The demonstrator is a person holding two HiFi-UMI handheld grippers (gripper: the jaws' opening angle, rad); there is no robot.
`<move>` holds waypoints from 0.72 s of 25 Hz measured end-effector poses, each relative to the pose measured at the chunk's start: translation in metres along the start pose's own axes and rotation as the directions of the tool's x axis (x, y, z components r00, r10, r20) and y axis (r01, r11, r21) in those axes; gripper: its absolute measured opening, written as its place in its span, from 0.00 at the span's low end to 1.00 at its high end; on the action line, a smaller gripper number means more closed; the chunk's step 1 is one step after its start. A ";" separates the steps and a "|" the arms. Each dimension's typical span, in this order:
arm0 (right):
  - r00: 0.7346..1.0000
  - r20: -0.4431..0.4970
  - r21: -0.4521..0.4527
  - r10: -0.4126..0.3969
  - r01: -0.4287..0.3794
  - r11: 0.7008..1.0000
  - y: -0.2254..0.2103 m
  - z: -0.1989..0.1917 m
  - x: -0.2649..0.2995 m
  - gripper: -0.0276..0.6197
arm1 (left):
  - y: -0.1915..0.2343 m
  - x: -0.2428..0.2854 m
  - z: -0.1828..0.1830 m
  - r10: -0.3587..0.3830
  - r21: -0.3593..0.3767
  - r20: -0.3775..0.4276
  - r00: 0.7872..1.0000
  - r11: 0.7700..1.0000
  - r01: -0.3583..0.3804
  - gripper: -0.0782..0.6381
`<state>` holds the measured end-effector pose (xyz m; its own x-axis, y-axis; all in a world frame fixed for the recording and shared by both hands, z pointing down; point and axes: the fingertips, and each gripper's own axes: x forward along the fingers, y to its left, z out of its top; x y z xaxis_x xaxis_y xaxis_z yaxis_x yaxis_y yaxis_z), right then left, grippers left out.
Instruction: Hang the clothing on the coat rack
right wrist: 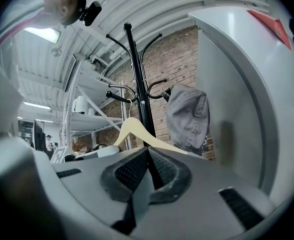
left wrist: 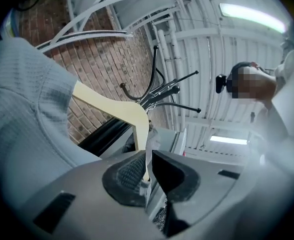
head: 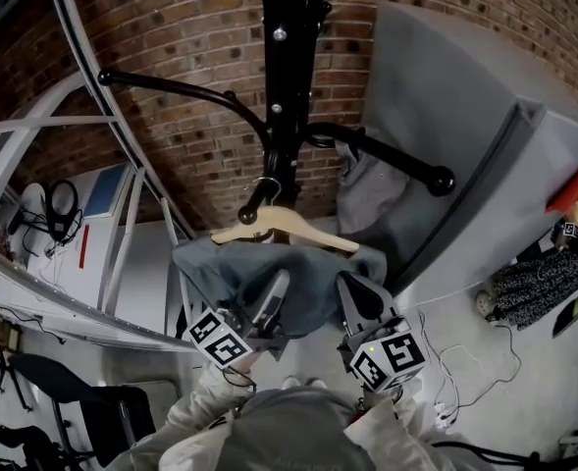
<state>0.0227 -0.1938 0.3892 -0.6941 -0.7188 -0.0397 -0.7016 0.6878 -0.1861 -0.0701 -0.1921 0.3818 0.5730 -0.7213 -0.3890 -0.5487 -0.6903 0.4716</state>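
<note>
Two tools are engaged, both at the underside of the garment.

Head view: the coat rack [head: 287, 57] stands in front of a brick wall. The wooden hanger [head: 289, 226] hangs by its hook on a short rack arm beside the pole. The blue-grey garment [head: 220, 268] is draped over the hanger. A grey cap [head: 367, 189] hangs on the rack arm to the right. I see the left tool [head: 272, 297] and the right tool [head: 359, 300] side by side, pointing up into the garment's lower edge.

Left gripper view: the jaws stand narrow, with a thin pale fold of the garment pinched between the pads. One arm of the hanger runs down to just behind the jaws. The bulk of the garment fills the left side.

Right gripper view: the jaws are closed, tips meeting, with pale cloth of the garment clamped between the pads. Beyond them I see the hanger, the rack pole and the cap.
</note>
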 end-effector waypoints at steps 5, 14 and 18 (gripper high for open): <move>1.000 -0.021 0.005 0.021 -0.021 1.000 0.007 -0.004 -0.003 0.08 | 0.000 -0.010 -0.003 0.114 0.149 -0.054 0.992 0.983 -0.105 0.14; 0.998 -0.037 0.018 0.058 -0.057 0.998 0.019 -0.017 -0.003 0.08 | -0.004 -0.031 0.006 0.258 0.310 -0.057 0.965 0.923 -0.228 0.12; 0.996 -0.044 0.022 0.076 -0.075 0.997 0.025 -0.020 -0.003 0.08 | -0.006 -0.039 0.007 0.336 0.432 -0.066 0.940 0.859 -0.276 0.12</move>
<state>0.0035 -0.1724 0.4042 -0.7519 -0.6592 -0.0110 -0.6437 0.7377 -0.2038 -0.0930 -0.1606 0.3888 0.3948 -0.9056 -0.1547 -0.8922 -0.4181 0.1706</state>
